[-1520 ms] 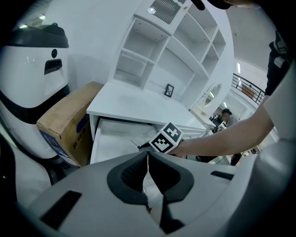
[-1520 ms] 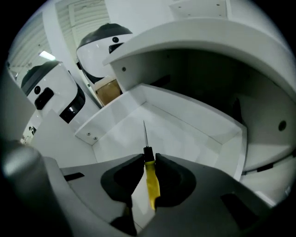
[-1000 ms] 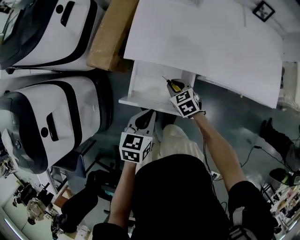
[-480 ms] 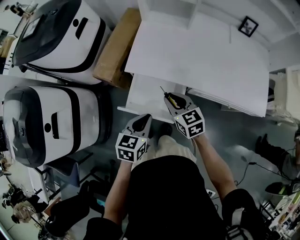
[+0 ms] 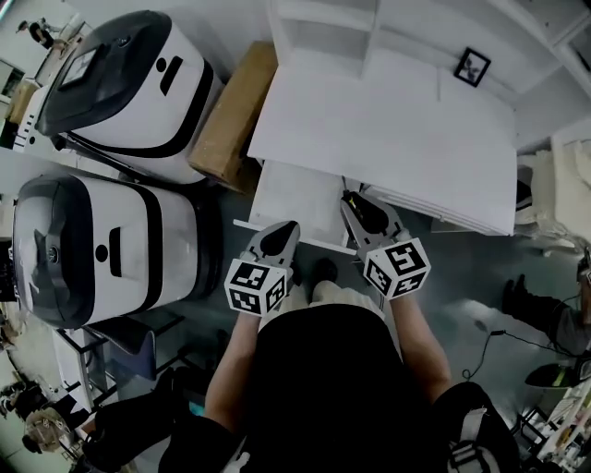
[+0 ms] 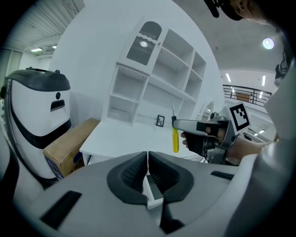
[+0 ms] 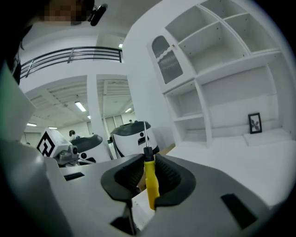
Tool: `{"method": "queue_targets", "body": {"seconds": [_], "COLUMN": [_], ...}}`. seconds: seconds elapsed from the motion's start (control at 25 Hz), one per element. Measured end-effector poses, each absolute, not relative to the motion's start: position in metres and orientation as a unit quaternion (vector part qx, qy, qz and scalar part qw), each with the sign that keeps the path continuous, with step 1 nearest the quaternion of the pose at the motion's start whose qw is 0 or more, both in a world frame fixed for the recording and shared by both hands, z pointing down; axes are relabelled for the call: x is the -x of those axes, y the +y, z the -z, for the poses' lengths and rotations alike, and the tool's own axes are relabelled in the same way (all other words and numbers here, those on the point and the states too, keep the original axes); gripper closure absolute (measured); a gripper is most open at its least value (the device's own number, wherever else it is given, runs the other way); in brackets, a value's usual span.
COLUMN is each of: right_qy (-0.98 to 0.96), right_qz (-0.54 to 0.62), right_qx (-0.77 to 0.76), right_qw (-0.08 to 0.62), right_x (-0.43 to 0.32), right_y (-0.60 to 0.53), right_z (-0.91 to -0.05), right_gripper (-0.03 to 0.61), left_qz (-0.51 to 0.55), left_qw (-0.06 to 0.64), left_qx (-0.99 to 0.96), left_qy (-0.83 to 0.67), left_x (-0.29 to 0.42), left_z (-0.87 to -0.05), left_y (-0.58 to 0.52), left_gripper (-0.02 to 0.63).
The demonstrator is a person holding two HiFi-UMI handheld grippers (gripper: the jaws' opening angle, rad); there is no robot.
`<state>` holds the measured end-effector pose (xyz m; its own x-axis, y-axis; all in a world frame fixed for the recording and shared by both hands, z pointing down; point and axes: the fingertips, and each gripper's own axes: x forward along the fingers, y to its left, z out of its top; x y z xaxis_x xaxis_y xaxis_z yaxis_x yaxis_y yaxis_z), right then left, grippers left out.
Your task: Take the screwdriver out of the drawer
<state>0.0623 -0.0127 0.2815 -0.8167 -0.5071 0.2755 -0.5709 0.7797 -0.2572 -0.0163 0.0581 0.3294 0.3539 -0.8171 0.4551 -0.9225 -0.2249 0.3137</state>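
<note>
My right gripper [image 7: 147, 178] is shut on a screwdriver [image 7: 151, 182] with a yellow handle, a black collar and a thin steel shaft that points up. In the left gripper view the screwdriver [image 6: 175, 137] hangs upright from the right gripper [image 6: 179, 124] above the white desk [image 6: 125, 139]. In the head view the right gripper [image 5: 358, 212] is over the desk's front edge, above the open white drawer [image 5: 288, 196]. My left gripper [image 5: 280, 238] is shut and empty, at the drawer's front; its pads [image 6: 147, 172] meet.
A white desk [image 5: 388, 129] carries a shelf unit [image 5: 332, 28] and a small framed picture [image 5: 471, 66]. A cardboard box [image 5: 232, 115] leans at the desk's left. Two large white-and-black machines [image 5: 102, 231] stand further left. Cables lie on the grey floor [image 5: 480, 277].
The right gripper has lifted the screwdriver up out of the drawer and drawn it back over the drawer's front. The left gripper has risen a little. The head view has shifted toward the shelves.
</note>
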Motion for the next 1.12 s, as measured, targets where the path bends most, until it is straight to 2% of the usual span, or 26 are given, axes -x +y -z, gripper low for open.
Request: {"method": "queue_targets", "body": {"seconds": [0.6, 1.12], "right_qy": [-0.931, -0.93], "right_qz": [-0.145, -0.187], "right_qx": [-0.334, -0.315], "right_qw": [0.042, 0.027], "right_x": [-0.108, -0.104], "right_y": [-0.005, 0.005], "right_z": [-0.235, -0.247], "right_gripper": [0.489, 0.489], "left_qz": [-0.042, -0.062], "left_qw": [0.228, 0.237], "left_qx": [-0.784, -0.765], "left_qy": [-0.575, -0.595], "left_x": [0.022, 0.04], "left_z": [-0.266, -0.276], "left_y": [0.052, 0.072], "left_gripper": [0.586, 0.586]}}
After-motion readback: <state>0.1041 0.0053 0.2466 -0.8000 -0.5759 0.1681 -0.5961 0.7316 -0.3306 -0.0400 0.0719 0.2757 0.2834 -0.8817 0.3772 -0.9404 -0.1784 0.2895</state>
